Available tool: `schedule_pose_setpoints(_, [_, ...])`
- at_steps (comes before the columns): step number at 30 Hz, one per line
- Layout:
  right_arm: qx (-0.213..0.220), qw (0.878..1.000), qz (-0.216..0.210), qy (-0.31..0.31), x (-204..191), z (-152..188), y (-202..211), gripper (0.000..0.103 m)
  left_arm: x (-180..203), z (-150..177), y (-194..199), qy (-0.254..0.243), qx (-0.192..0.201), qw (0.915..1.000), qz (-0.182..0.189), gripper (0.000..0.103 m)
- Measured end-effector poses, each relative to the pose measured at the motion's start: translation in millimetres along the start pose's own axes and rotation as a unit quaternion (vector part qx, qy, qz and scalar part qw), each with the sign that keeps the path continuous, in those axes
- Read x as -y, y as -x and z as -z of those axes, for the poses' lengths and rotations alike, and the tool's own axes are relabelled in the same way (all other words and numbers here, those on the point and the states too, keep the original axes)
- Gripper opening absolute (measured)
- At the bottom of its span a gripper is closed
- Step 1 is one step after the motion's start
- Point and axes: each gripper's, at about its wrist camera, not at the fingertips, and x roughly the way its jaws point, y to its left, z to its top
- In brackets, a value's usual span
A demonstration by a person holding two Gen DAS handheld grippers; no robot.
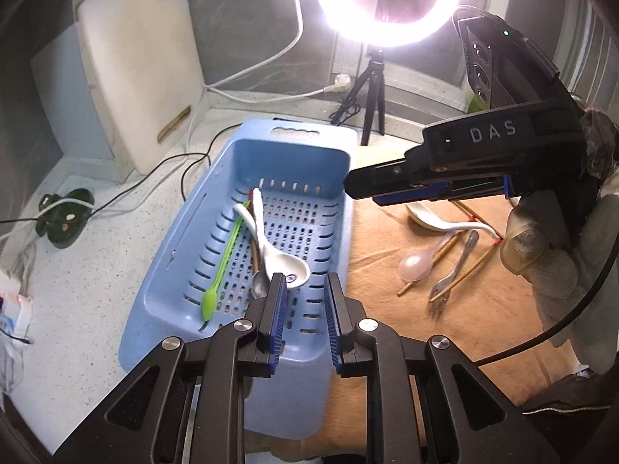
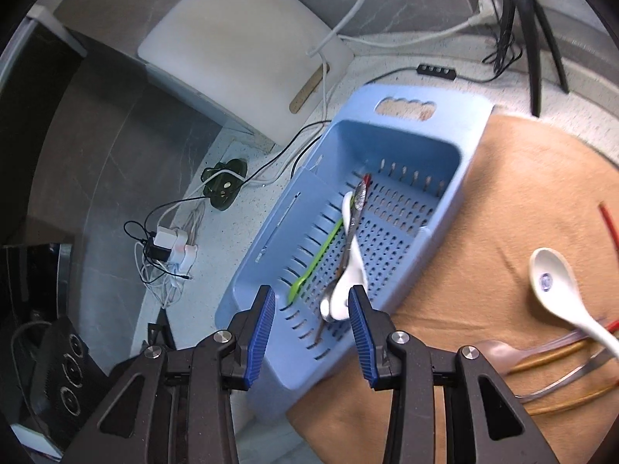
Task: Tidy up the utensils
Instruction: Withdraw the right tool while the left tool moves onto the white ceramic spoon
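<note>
A blue slotted basket [image 1: 247, 147] [image 2: 456, 131] holds a white ceramic spoon [image 1: 274, 251] [image 2: 350, 274], a green utensil [image 1: 222, 263] [image 2: 317, 259] and a metal spoon [image 1: 260, 284] [image 2: 329, 305]. On the tan cloth [image 1: 445, 328] [image 2: 503, 201] lie another white ceramic spoon [image 1: 437, 222] [image 2: 557, 282], a pink spoon [image 1: 416, 265], a metal fork [image 1: 452, 274] and wooden chopsticks [image 1: 464, 270]. My left gripper [image 1: 305, 305] is open and empty over the basket's near end. My right gripper [image 2: 313, 324] [image 1: 348, 185] is open and empty at the basket's right rim.
A white cutting board [image 1: 139, 73] [image 2: 247, 38] leans at the back left. A ring light on a tripod [image 1: 383, 4] stands behind the basket. Cables and a green plug base [image 1: 64, 218] [image 2: 224, 181] lie on the speckled counter left of the basket.
</note>
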Motion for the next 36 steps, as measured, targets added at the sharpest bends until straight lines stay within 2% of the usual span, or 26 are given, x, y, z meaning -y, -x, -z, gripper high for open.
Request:
schedule_pose_setpoints(4, [0.033, 0.999, 0.014, 0.023, 9.0, 8.2, 24.5, 0.038, 15.5, -2.4, 5.4, -0.011, 0.008, 0.9999, -0.003, 0.018])
schedule_pose_setpoints(7, [0.051, 0.997, 0.029, 0.039, 17.1, 13.5, 40.4, 0.044, 28.3, -4.9, 6.7, -0.02, 0.012, 0.9997, -0.001, 0.018])
schedule_pose_setpoints(15, [0.088, 0.989, 0.096, 0.073, 43.3, 30.8, 77.8, 0.045, 63.0, -9.1, -4.4, -0.042, 0.004, 0.999, 0.012, 0.018])
schedule_pose_setpoints(17, [0.094, 0.986, 0.113, 0.075, 52.4, 34.9, 86.6, 0.048, 70.8, -9.7, -7.8, -0.048, 0.0, 0.9987, 0.018, 0.018])
schedule_pose_setpoints(19, [0.102, 0.984, 0.127, 0.072, 63.1, 39.3, 95.8, 0.053, 80.0, -10.2, -12.9, -0.056, -0.005, 0.9982, 0.024, 0.019])
schedule_pose_setpoints(24, [0.109, 0.978, 0.163, 0.07, 84.9, 50.7, 116.6, 0.053, 102.1, -11.6, -26.1, -0.077, -0.021, 0.9961, 0.039, 0.02])
schedule_pose_setpoints(29, [0.098, 0.978, 0.178, 0.047, 111.1, 59.0, 133.1, 0.053, 119.4, -12.2, -37.6, -0.093, -0.035, 0.9936, 0.054, 0.02])
schedule_pose_setpoints(36, [0.1, 0.978, 0.184, -0.003, 168.2, 72.0, 166.6, 0.053, 136.8, -12.4, -51.9, -0.109, -0.052, 0.9899, 0.074, 0.02])
